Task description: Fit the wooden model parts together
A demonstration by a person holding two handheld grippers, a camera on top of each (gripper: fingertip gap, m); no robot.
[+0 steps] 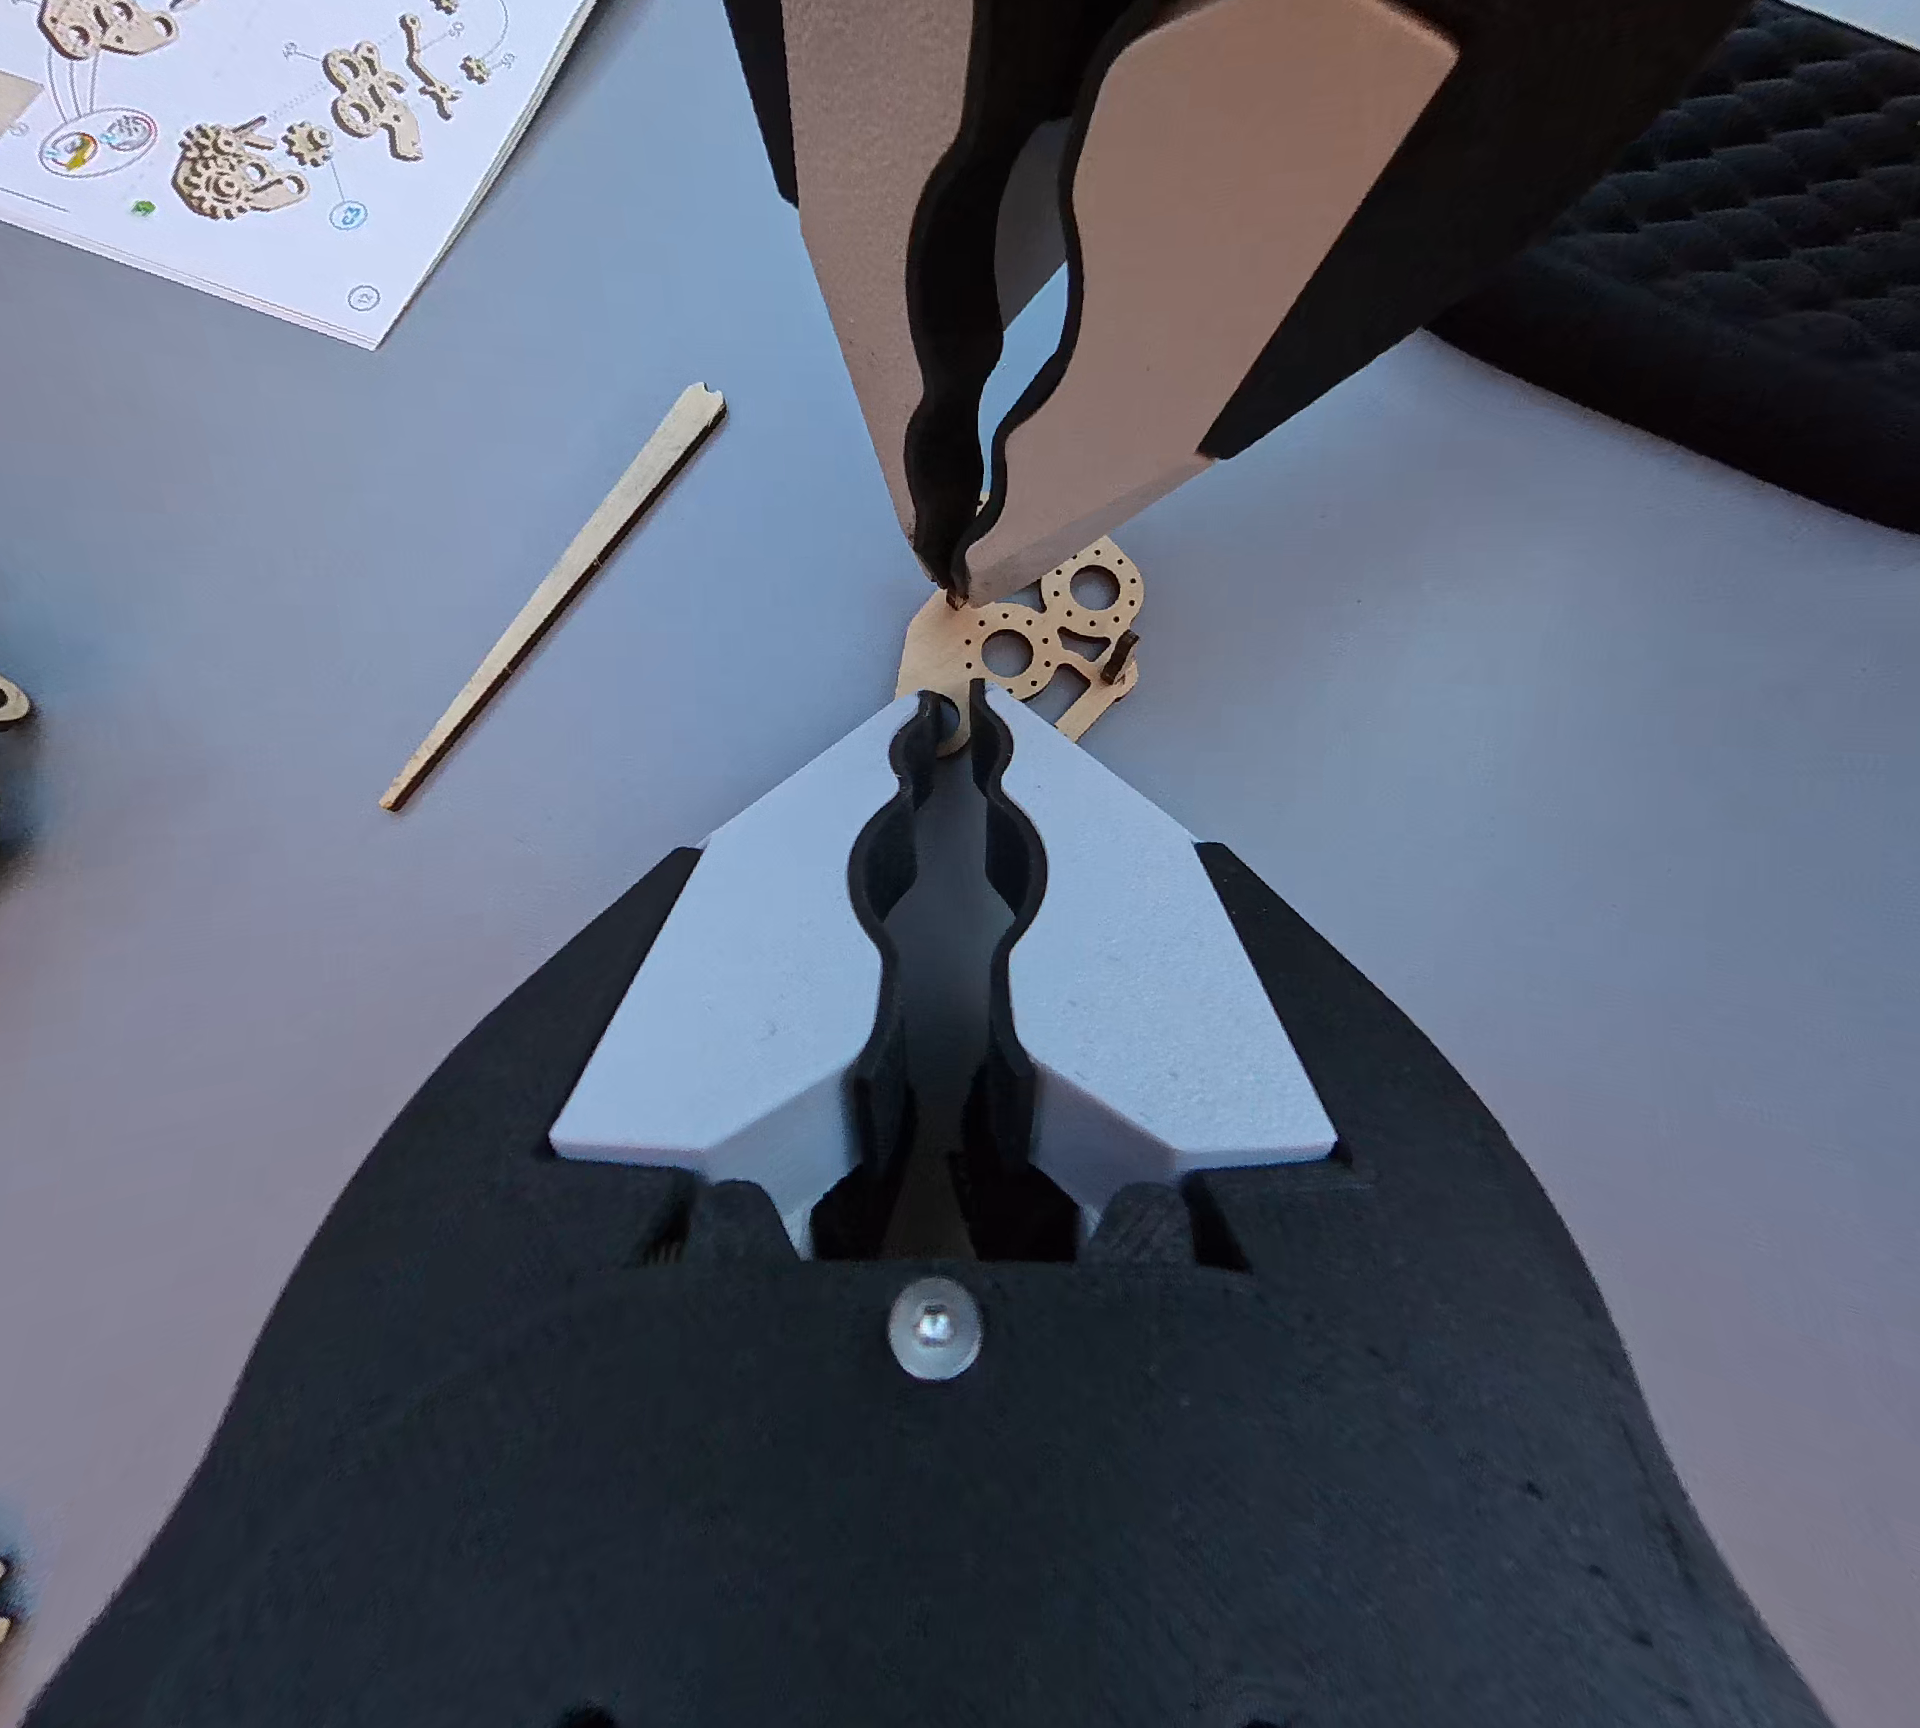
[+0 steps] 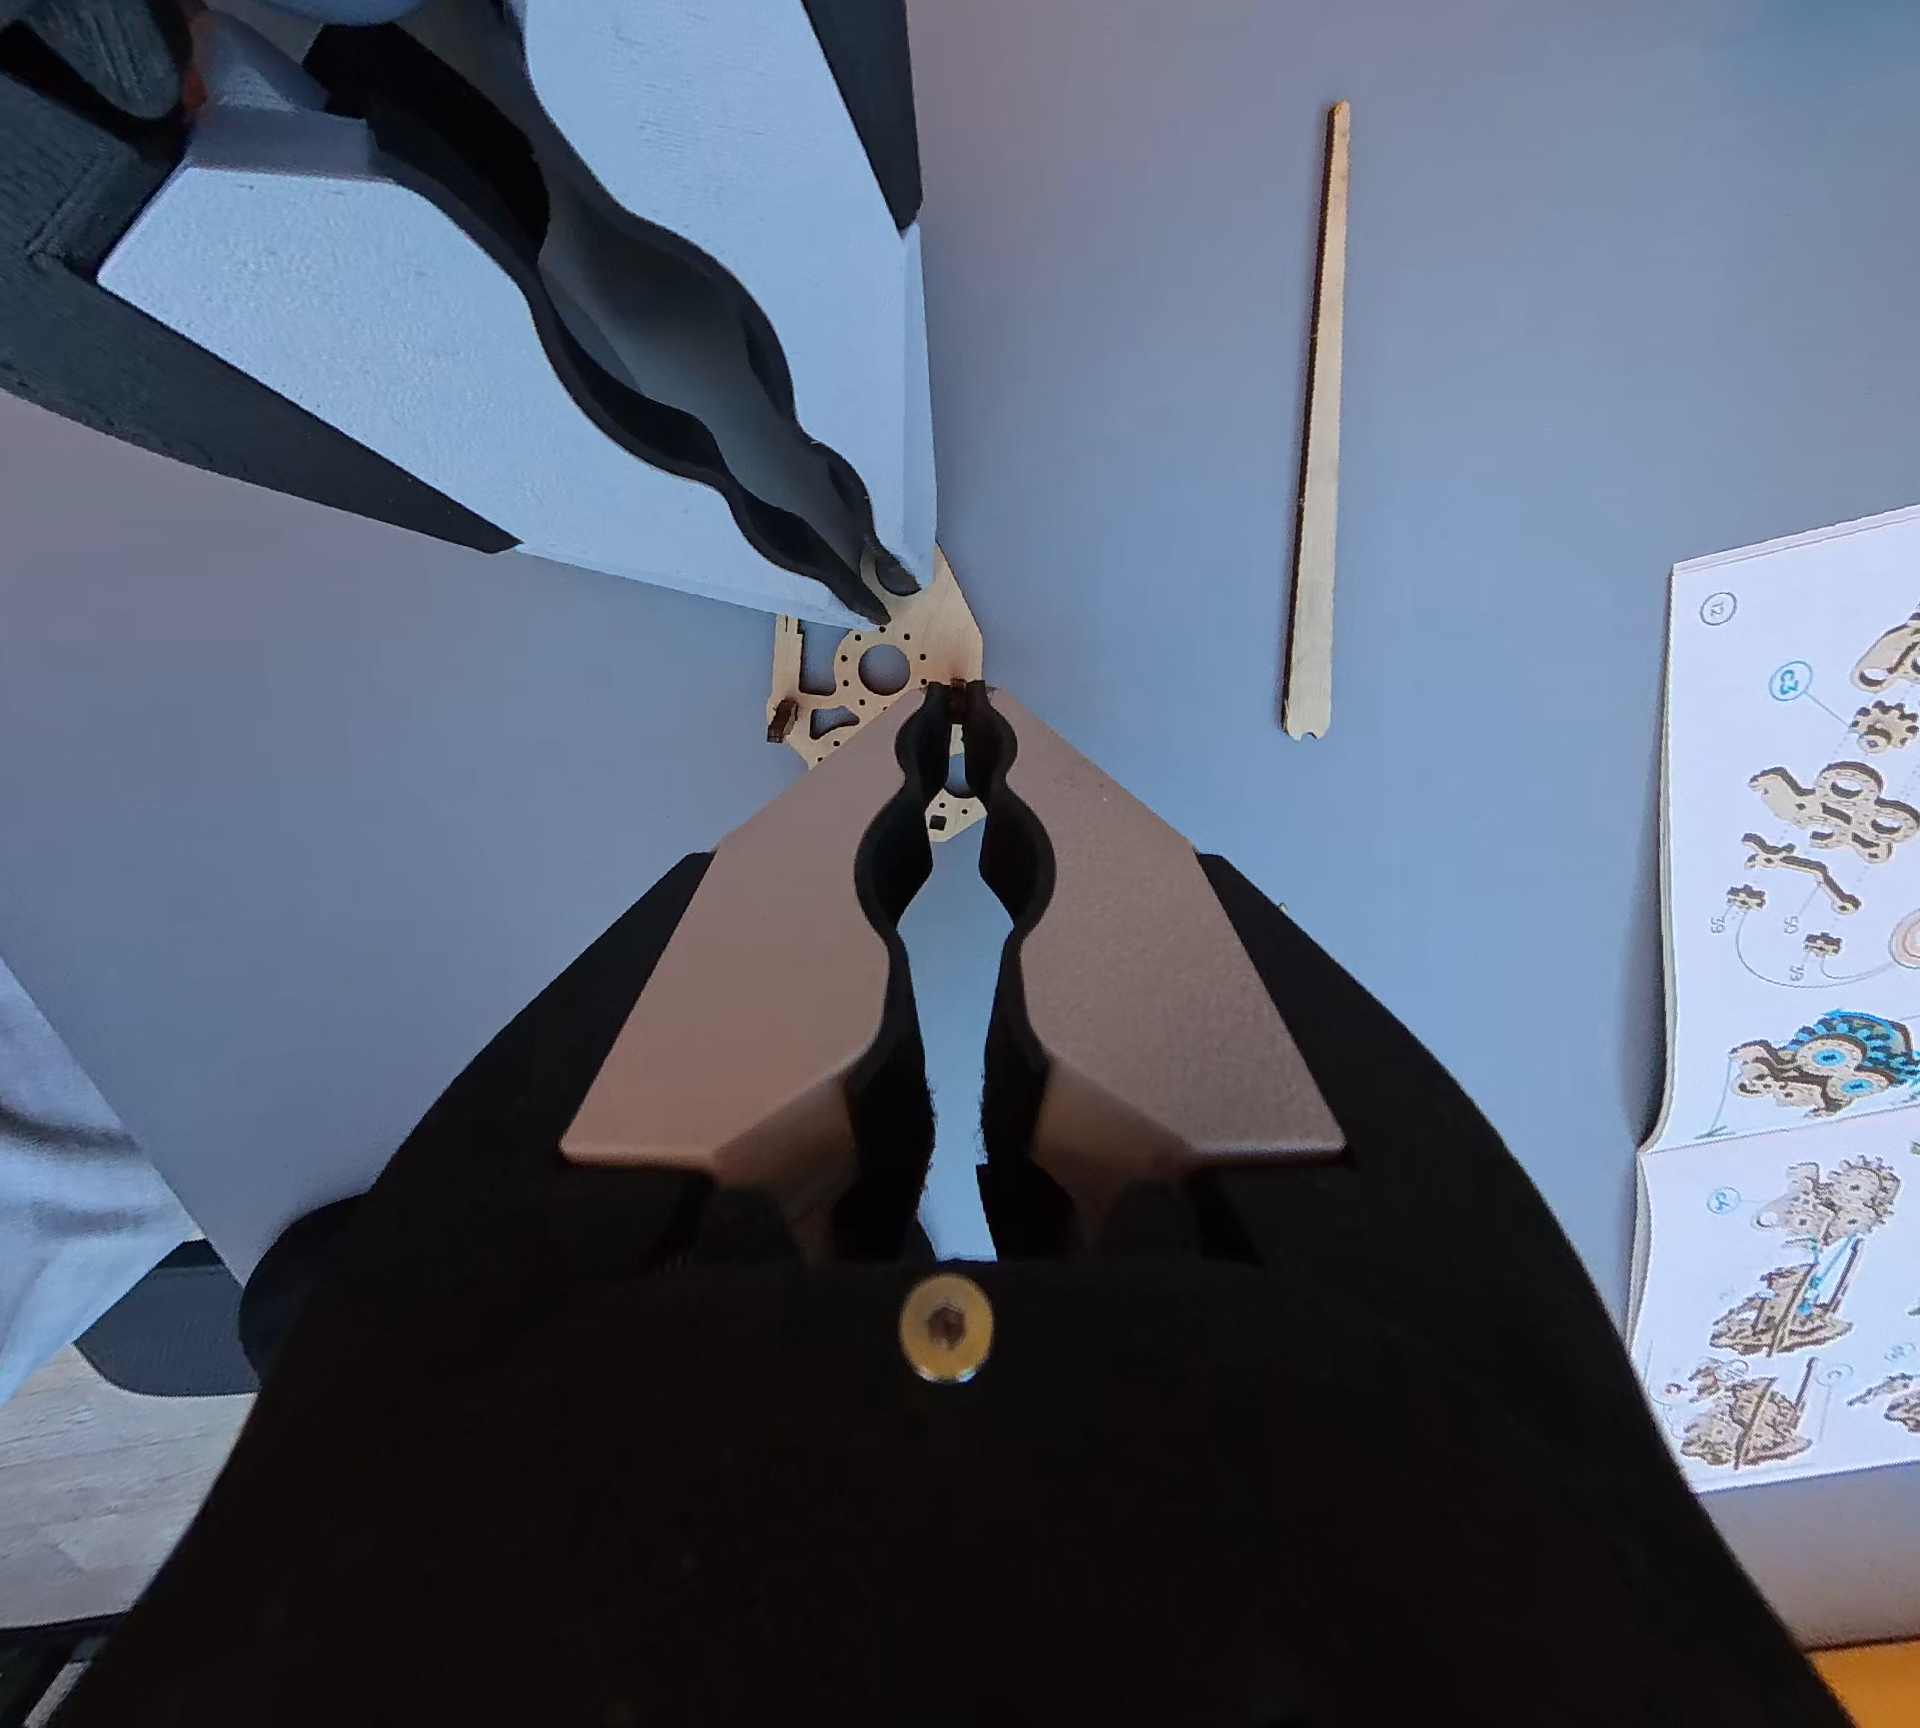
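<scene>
— Grey table [image 1: 1455,847], lit evenly. Anything else lying about?

— Booklet [image 1: 291,37] open at far left in left wrist view, cut off by the frame edge; black quilted pad [image 1: 1714,244] at far right, partly behind the right gripper. Thin wooden stick [image 1: 561,592] flat on the table, well apart from the plate, notched end pointing away from the left camera.

— And the plate?

— Flat on the table between both grippers: pale wooden plate [image 1: 1023,644], round holes ringed with small dots. Long axis running roughly from the left tips towards the far right in left wrist view. Near end hidden behind the left fingers, far edge partly covered by the right finger.

— Left gripper?

— Left gripper [image 1: 956,707] nearly pressed together, a narrow gap at the tips, pinching the plate's near lobe, so far as can be made out. Same seen in right wrist view [image 2: 883,587].

— Right gripper?

— Right gripper [image 2: 956,696] squeezed onto a tiny dark peg [image 2: 966,691], held at the plate's edge. From the left camera [image 1: 951,577], tips touching the plate's corner. Peg mostly hidden by the pads; cannot tell whether seated in a slot.

— Anything more on the plate?

— Second small dark peg [image 1: 1120,655] standing near the opposite edge.
</scene>
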